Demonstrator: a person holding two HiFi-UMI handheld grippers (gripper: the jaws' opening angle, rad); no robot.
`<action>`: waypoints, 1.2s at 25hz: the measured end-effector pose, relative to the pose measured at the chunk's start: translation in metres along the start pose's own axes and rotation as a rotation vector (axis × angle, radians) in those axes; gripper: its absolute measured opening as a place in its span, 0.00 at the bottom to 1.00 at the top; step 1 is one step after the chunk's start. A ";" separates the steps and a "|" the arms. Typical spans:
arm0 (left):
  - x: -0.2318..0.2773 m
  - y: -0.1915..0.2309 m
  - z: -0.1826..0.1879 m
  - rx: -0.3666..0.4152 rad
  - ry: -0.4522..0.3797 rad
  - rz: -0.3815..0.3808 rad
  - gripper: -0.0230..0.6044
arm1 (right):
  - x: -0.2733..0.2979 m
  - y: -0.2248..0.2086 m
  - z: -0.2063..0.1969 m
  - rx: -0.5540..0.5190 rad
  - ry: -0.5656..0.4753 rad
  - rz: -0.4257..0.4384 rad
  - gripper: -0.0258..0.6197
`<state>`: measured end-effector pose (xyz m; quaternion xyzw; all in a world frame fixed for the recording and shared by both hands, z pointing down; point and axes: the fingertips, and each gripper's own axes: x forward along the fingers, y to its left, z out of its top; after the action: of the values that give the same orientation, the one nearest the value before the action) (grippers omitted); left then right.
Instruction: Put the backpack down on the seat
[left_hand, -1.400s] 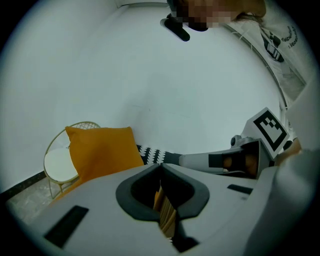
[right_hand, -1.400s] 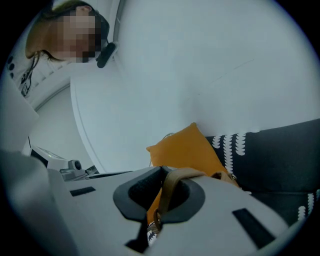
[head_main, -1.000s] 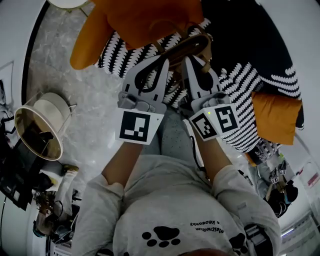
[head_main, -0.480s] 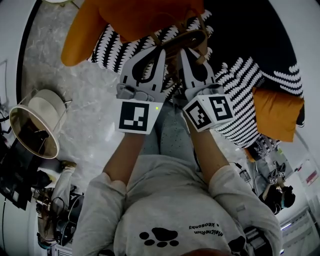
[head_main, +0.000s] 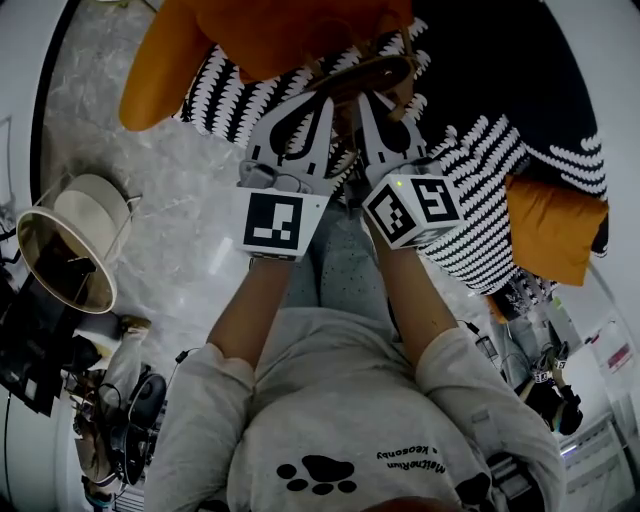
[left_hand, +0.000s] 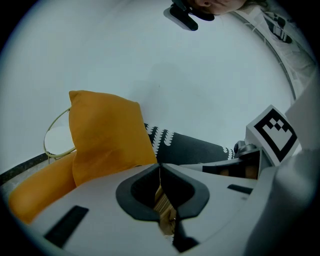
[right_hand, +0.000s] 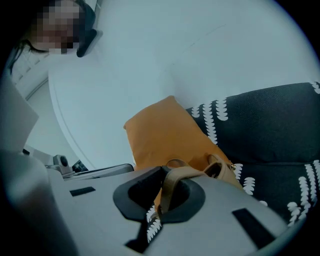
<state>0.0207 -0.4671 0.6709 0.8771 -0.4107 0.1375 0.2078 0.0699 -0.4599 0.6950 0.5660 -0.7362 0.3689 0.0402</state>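
An orange backpack with tan straps hangs over the black-and-white patterned seat at the top of the head view. My left gripper and right gripper stand side by side under the strap. In the left gripper view the left gripper is shut on a tan strap piece, with the orange backpack ahead. In the right gripper view the right gripper is shut on a tan strap that loops through its jaws; the backpack rests against the seat.
An orange cushion lies on the seat's right side. A round cream-and-gold stand sits on the marble floor at the left. Dark clutter fills the lower left corner. A white wall rises behind the seat.
Both grippers have moved a little farther out over the seat with the strap, and the backpack has shifted up in the frame. Both grips stay as they were.
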 end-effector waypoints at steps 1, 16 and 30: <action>0.001 0.000 -0.002 0.001 0.011 -0.001 0.07 | 0.002 -0.002 -0.001 -0.001 0.006 -0.004 0.09; 0.027 -0.004 -0.035 -0.018 0.152 -0.047 0.07 | 0.031 -0.036 -0.015 0.016 0.084 -0.056 0.09; 0.058 -0.005 -0.052 0.009 0.231 -0.065 0.07 | 0.064 -0.065 -0.032 -0.190 0.231 -0.107 0.09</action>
<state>0.0571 -0.4781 0.7393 0.8692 -0.3547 0.2324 0.2543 0.0918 -0.4986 0.7811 0.5518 -0.7270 0.3577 0.1976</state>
